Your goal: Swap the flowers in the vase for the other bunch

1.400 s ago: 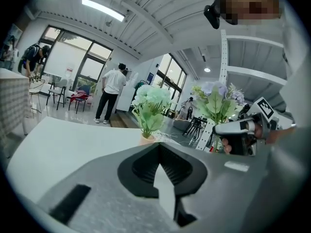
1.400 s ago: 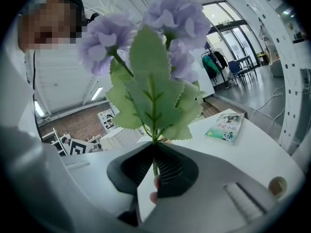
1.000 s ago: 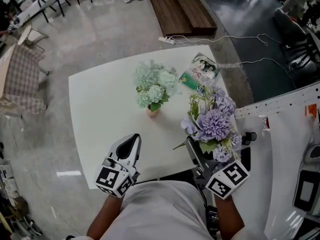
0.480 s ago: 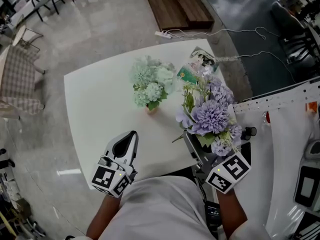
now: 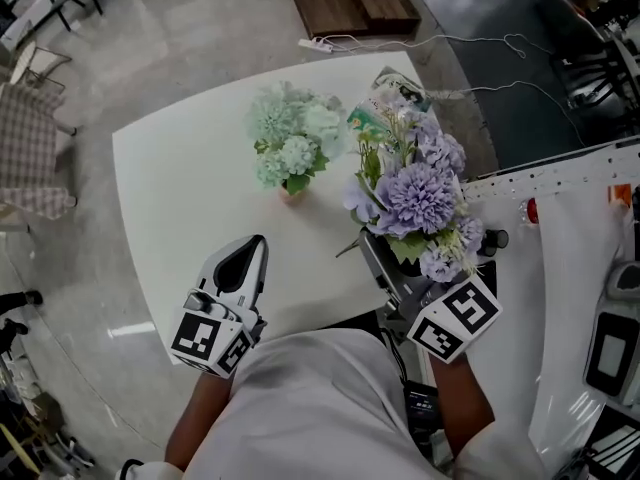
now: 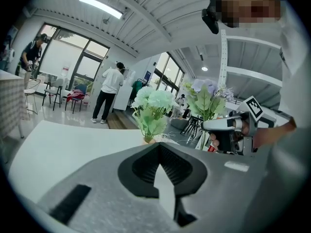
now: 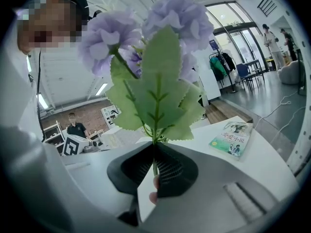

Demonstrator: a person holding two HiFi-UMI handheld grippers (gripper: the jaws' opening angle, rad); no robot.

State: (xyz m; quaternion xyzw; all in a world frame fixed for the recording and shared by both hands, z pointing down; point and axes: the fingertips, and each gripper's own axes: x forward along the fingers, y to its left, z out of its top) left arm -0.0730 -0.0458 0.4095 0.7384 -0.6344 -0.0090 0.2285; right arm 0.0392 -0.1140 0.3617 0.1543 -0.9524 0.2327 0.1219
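Observation:
A pale green bunch (image 5: 290, 146) stands in a small pinkish vase (image 5: 291, 196) on the white table (image 5: 180, 198). My right gripper (image 5: 372, 253) is shut on the stems of a purple bunch (image 5: 415, 198) and holds it upright over the table's right front corner, to the right of the vase. In the right gripper view the thin green stems (image 7: 154, 165) sit pinched between the pads, with leaves and purple blooms (image 7: 146, 42) above. My left gripper (image 5: 252, 250) is shut and empty over the table's front edge. From the left gripper view, the vase (image 6: 148, 140) is straight ahead.
A book (image 5: 385, 88) lies at the table's far right corner, partly hidden by the purple blooms. A white perforated frame (image 5: 560, 173) runs along the right side. A power strip and cables (image 5: 320, 43) lie on the floor beyond the table. People stand far off (image 6: 109, 93).
The head view has shifted, so the table sits higher and more to the left. Both grippers keep nearly the same places, and the right one still grips the purple bunch.

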